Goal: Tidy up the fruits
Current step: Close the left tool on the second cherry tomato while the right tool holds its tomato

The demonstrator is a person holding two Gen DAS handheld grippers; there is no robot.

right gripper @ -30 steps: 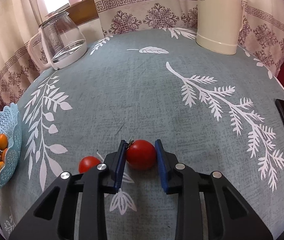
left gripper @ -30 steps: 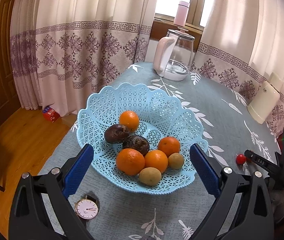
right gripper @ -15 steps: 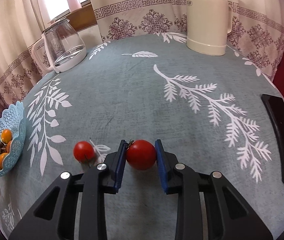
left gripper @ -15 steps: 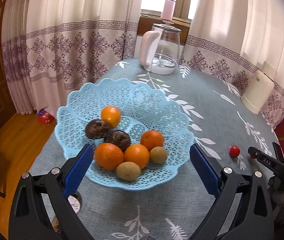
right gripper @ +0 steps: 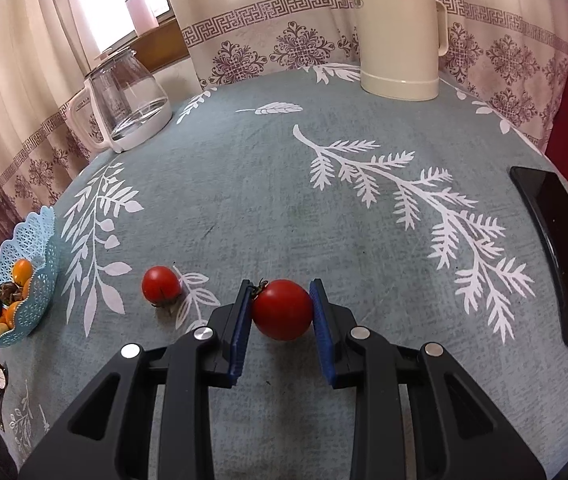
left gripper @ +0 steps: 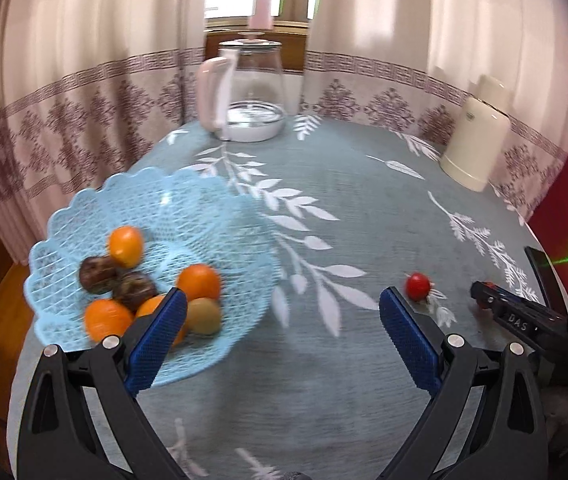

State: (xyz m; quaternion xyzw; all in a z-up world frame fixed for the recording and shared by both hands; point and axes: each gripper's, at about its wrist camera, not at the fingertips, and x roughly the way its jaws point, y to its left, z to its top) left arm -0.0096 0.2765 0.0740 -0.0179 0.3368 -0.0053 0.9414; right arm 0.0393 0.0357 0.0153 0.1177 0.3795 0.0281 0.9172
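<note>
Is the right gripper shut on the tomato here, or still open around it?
Shut on it: both pads of the right gripper press against the tomato, one on each side.

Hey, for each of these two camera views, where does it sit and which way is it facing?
Left wrist: on the left gripper, open blue fingers in frame, facing the glass kettle across the table.
Right wrist: on the right gripper, looking at the cream jug, shut on a tomato.
Shared: fruit basket, loose tomato.
</note>
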